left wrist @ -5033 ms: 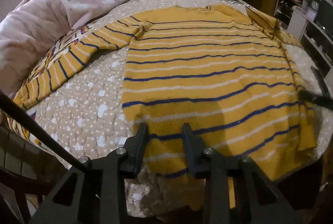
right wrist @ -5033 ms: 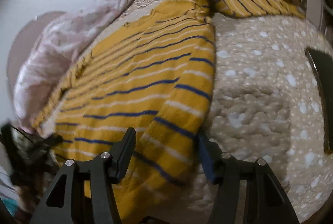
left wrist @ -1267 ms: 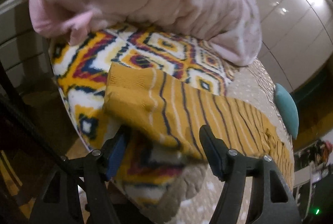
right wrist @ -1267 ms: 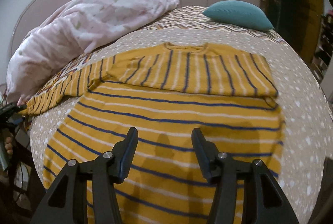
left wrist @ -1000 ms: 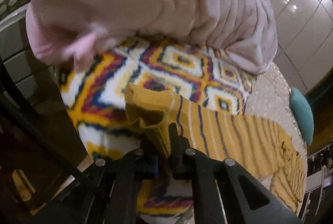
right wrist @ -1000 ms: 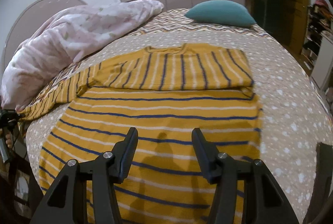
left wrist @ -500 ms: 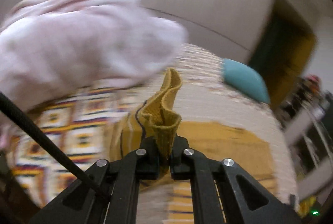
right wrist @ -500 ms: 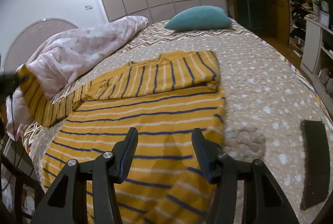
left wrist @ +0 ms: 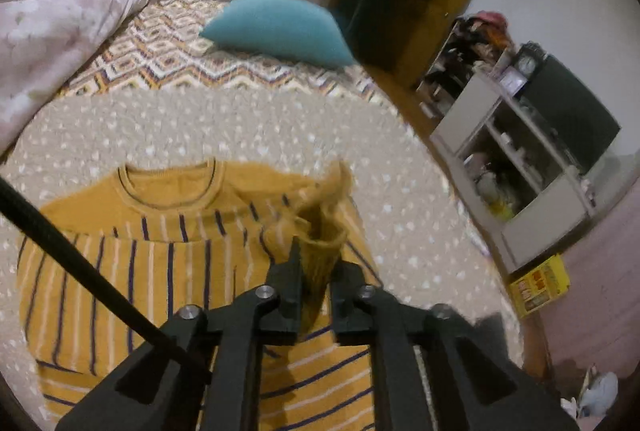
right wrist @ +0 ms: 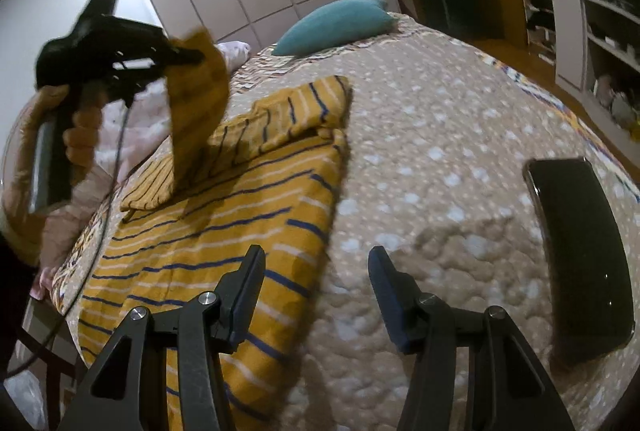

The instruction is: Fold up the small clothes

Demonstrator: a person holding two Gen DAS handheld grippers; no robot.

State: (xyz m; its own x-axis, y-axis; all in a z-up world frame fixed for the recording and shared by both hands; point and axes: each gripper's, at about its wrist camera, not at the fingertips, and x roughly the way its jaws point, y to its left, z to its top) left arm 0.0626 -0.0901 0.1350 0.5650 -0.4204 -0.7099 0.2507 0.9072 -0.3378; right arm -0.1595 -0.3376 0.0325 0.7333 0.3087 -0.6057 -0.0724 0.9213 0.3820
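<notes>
A yellow sweater [left wrist: 160,271] with blue and white stripes lies flat on the bed, collar at the far side. Its right sleeve is folded across the chest. My left gripper [left wrist: 320,259] holds the left sleeve's cuff [left wrist: 320,231] between its fingers above the sweater's chest; its jaws are opening, and the cuff still fills the gap. From the right wrist view, the sleeve [right wrist: 196,119] hangs down from the raised left gripper [right wrist: 196,57], which a hand [right wrist: 80,127] grips. My right gripper [right wrist: 315,253] is open and empty, low over the sweater's [right wrist: 224,231] right edge.
A teal pillow [left wrist: 276,31] lies at the head of the bed, and a pink duvet [left wrist: 48,43] is piled at the left. A black phone [right wrist: 580,251] rests on the dotted bedspread [right wrist: 440,131] to the right. A white shelf unit [left wrist: 520,171] stands beside the bed.
The left gripper has carried the sleeve cuff up from the bed's left edge and across over the sweater's chest, and its jaws have parted a little. The right gripper has drifted to the sweater's right edge.
</notes>
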